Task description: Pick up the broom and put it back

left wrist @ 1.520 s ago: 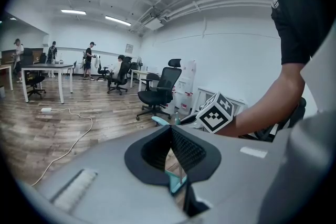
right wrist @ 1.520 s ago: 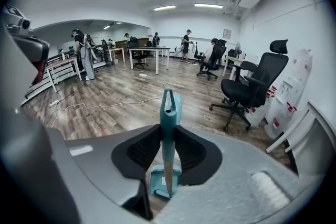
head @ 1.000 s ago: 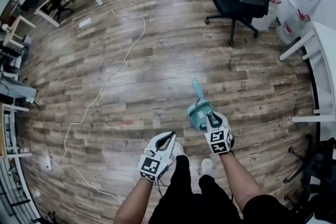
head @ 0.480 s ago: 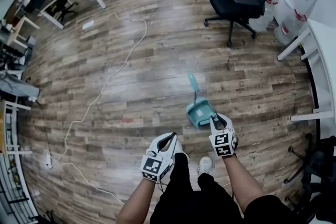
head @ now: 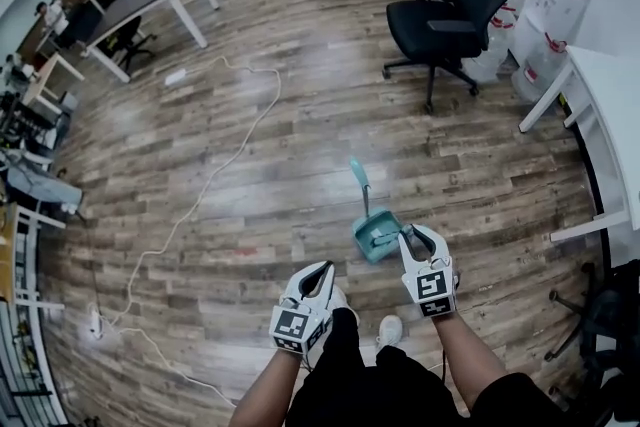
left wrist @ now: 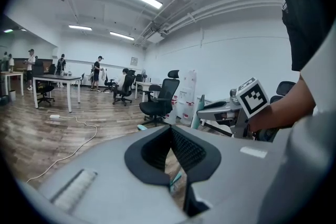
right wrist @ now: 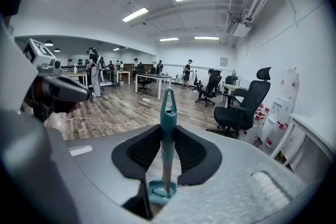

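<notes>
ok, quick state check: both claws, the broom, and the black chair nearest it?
right claw: shut on the broom's handle.
broom: held in the right claw, handle tip pointing away from the person.
left claw: shut, nothing gripped.
black office chair: upright on its wheels, nobody in it.

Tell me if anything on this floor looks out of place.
A long white cable snakes loose across the wooden floor, through open walking space: a likely trip hazard. Nothing else stands out.
</notes>
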The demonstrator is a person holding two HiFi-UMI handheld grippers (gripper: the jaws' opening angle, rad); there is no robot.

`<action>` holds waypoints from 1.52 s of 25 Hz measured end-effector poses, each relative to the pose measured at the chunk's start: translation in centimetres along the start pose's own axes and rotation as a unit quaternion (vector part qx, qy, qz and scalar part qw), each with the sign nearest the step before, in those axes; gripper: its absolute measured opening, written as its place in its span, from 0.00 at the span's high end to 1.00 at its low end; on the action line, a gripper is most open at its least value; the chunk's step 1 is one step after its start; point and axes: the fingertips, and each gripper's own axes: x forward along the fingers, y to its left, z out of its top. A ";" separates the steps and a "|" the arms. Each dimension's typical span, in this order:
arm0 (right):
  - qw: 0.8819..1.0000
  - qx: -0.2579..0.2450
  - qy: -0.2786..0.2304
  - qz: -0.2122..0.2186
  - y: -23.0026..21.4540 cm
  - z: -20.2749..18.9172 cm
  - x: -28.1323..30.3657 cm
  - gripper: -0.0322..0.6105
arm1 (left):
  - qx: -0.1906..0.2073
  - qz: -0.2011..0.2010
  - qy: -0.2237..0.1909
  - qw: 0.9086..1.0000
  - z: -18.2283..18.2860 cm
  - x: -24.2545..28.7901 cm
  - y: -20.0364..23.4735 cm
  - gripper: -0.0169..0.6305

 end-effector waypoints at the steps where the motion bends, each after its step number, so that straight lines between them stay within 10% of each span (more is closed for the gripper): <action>1: 1.000 0.001 -0.011 0.000 -0.2 1.0 -0.6 0.81 | 0.002 -0.001 -0.003 1.000 0.3 0.0 -0.2 0.95; 24: 0.972 -0.042 -0.227 0.031 0.4 21.3 -11.0 0.81 | -0.002 -0.001 -0.087 0.996 6.6 -1.0 -2.1 0.95; 38: 0.964 -0.084 -0.253 0.016 0.1 25.1 -11.8 0.80 | 0.008 -0.002 -0.110 0.994 10.2 -1.2 0.1 0.95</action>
